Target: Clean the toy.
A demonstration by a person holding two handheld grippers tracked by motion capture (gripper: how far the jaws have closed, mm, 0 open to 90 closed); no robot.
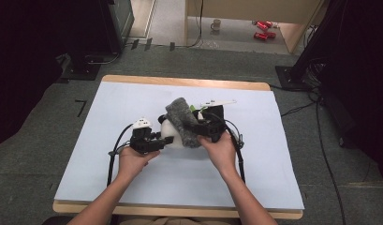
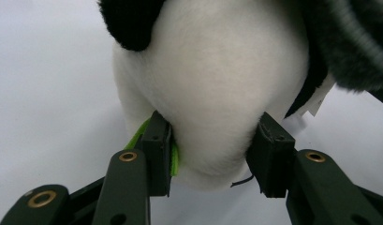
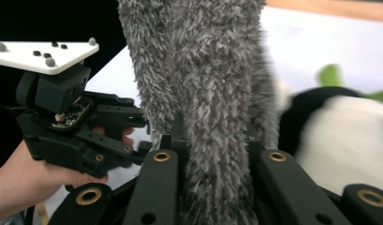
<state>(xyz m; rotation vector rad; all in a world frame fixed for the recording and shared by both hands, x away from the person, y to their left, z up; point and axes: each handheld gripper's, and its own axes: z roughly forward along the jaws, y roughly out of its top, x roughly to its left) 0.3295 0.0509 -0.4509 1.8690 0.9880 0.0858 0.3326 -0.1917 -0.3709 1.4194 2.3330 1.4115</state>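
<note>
A black-and-white plush toy (image 1: 172, 137) lies at the middle of the pale blue sheet (image 1: 133, 98). My left gripper (image 1: 166, 140) comes in from the left, shut on the toy's white body (image 2: 212, 84), its pads (image 2: 161, 150) pressing into both sides, with a green strip beside one pad. A grey fuzzy cloth (image 1: 182, 119) is draped over the toy. My right gripper (image 1: 199, 127) is shut on this cloth (image 3: 203, 70), which rises straight up between its jaws. The right gripper view also takes in the toy (image 3: 339, 136) and the left gripper (image 3: 62, 117) in its hand.
The sheet covers a wooden table (image 1: 180, 82) with room on all sides of the toy. Cables (image 1: 113, 154) trail from both grippers toward the near edge. On the floor behind stand black stands (image 1: 81, 61), a mug (image 1: 216, 24) and red cans (image 1: 263, 29).
</note>
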